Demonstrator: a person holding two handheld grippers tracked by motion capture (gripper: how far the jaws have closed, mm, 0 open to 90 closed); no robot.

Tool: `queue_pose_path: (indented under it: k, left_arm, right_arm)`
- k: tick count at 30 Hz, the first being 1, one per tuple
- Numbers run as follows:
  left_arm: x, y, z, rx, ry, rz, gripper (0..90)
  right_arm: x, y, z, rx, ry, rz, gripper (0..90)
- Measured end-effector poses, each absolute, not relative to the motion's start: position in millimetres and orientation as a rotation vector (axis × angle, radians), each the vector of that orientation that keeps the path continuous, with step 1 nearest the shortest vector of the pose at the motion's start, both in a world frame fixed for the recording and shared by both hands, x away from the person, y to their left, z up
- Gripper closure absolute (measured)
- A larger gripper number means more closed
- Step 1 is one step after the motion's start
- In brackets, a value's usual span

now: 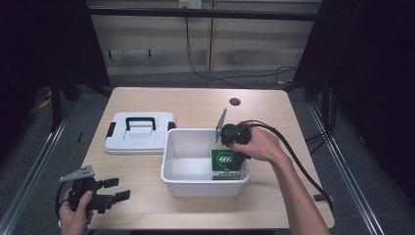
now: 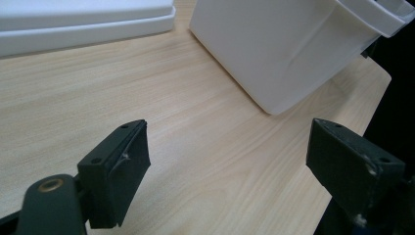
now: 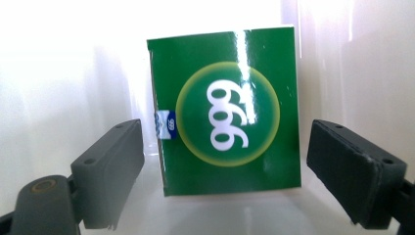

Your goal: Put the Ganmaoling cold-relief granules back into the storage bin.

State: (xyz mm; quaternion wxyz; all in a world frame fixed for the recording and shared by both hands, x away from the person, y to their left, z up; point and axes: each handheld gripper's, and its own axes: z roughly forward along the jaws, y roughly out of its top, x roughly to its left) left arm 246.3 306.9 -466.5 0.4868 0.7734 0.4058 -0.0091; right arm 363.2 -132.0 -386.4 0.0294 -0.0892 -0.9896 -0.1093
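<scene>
The green carton (image 3: 227,110) looks like glossy printed card (light glares off its face). The white bin (image 1: 182,172) and lid (image 1: 138,139) are smooth plastic. The bench (image 2: 98,98) is pale matt wood-grain; the jaws are matt black, scuffed.

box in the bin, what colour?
Green box, with white digits in a yellow-ringed circle; clearest in the right gripper view.

You can read "666" in white digits inside a yellow-ringed circle on the green box (image 1: 225,164); its small blue side tag (image 3: 167,124) repeats those digits in the right gripper view.
</scene>
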Motion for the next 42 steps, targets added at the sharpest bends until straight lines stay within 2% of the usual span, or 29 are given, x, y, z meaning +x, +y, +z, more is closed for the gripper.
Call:
queue_pose_path:
  k: [23,42]
  left_arm:
    - [246,307,-467,1.882,0.989,-0.02,16.2]
    - [246,307,-467,1.885,0.993,-0.023,16.2]
  right_arm:
    - [347,-185,-364,-0.475,-3.03,-0.889,13.4]
    - [314,-255,-362,-0.717,-2.992,-1.292,12.3]
